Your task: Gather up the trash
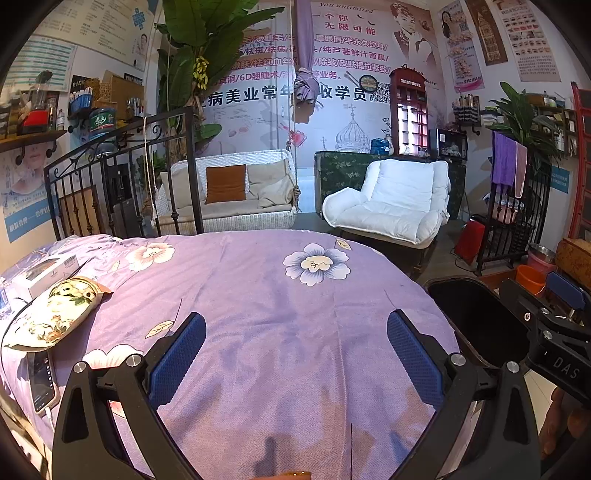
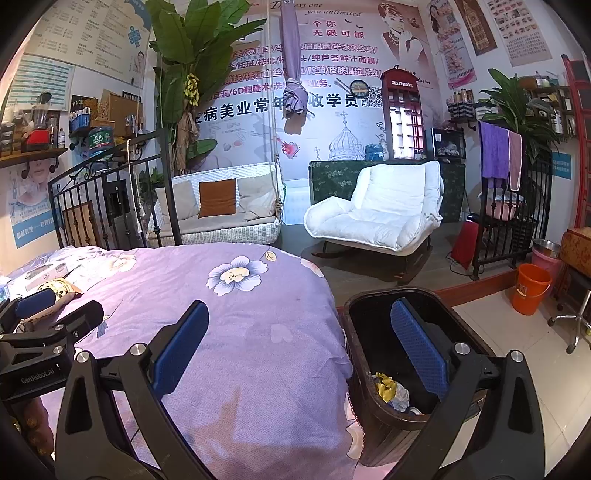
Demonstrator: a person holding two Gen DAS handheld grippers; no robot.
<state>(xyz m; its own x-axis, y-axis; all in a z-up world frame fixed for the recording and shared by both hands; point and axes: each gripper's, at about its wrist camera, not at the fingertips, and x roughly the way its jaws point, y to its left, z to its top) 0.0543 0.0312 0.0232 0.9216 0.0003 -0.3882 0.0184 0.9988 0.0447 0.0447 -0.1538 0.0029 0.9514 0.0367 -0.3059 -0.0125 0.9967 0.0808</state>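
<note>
Both the left claw and the right claw hang spread wide and empty. The crumpled trash, seemingly yellow wrapper and pale paper, lies inside the dark, rigid oval bin beside the bed. Just left of the bin, the soft floral cover could snag a ribbed blue pad; the far-side phone risks being grabbed by mistake.

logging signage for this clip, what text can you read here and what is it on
"TELEPHONE": red booth
"DAS": right gripper body
"GenRobot.AI": left gripper body
"you unlimited", "无限可能": wall banner
Side posters, box label, blue jug: too small to read.
</note>
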